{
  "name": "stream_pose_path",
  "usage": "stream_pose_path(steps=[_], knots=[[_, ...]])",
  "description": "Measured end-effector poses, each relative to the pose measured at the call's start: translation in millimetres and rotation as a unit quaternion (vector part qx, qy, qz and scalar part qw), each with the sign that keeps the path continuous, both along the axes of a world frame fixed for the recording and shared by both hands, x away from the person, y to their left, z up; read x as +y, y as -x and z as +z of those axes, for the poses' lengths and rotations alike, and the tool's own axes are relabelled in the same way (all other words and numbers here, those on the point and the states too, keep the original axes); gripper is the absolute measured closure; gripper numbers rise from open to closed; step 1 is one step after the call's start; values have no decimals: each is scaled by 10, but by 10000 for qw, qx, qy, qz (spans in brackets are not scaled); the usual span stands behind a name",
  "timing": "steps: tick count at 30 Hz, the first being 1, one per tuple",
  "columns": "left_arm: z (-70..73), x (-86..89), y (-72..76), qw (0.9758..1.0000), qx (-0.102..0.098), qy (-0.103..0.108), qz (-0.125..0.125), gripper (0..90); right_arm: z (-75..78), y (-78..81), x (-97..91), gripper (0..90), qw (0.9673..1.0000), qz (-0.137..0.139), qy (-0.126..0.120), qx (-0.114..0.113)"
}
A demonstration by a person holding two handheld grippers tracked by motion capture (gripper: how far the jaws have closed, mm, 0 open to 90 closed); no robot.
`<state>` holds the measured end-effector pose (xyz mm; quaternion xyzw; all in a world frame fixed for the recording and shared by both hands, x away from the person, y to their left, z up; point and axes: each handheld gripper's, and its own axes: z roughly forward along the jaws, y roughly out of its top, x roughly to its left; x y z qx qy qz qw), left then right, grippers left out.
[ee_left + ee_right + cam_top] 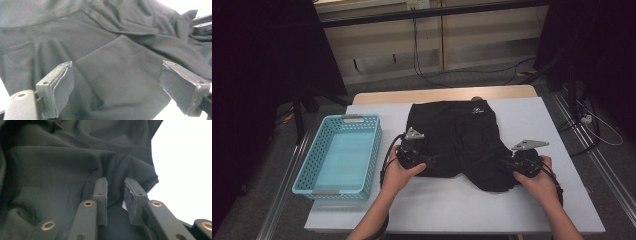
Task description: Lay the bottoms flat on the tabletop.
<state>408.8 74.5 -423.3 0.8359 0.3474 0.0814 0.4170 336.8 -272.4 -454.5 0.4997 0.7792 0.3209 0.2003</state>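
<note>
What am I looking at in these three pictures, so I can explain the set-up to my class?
A person sits at a white table and holds a tool in each hand: a hand-held gripper with two black jaws.

The wide picture comes from a camera above, looking down. In it the left hand-held gripper and the right hand-held gripper sit at the two sides of a black garment spread on the table. A light blue basket stands to the left.

The other two pictures come from cameras riding on the tools. The left one's jaws stand wide apart over the cloth. The right one's jaws stand close together at the cloth's edge, with a narrow gap between them; nothing is clearly pinched.
</note>
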Motion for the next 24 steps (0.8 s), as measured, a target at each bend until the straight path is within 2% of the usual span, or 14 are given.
stream_pose_path(steps=[5, 8, 12, 16, 21, 24], knots=[[3, -150, 73, 9994, 51, 164, -306, 85, -4, 19, -10, 859, 9998, 57, -169, 79], [-4, -289, 139, 9980, 84, 246, -576, 86, -4, 35, 0, 873, 9997, 119, -202, 86], [-37, -502, 232, 9973, -39, 113, -728, 109, -7, 53, 8, 892, 9996, 171, -203, 55], [-93, -673, 309, 9953, -265, -31, -934, 207, 8, 71, 2, 895, 9990, 195, -393, 34], [-181, -822, 370, 9942, -221, -138, -1046, 253, 25, 81, 10, 897, 9989, 189, -438, 7], [-230, -886, 403, 9938, -179, -197, -1082, 310, 28, 87, 17, 897, 9986, 220, -479, 7]])
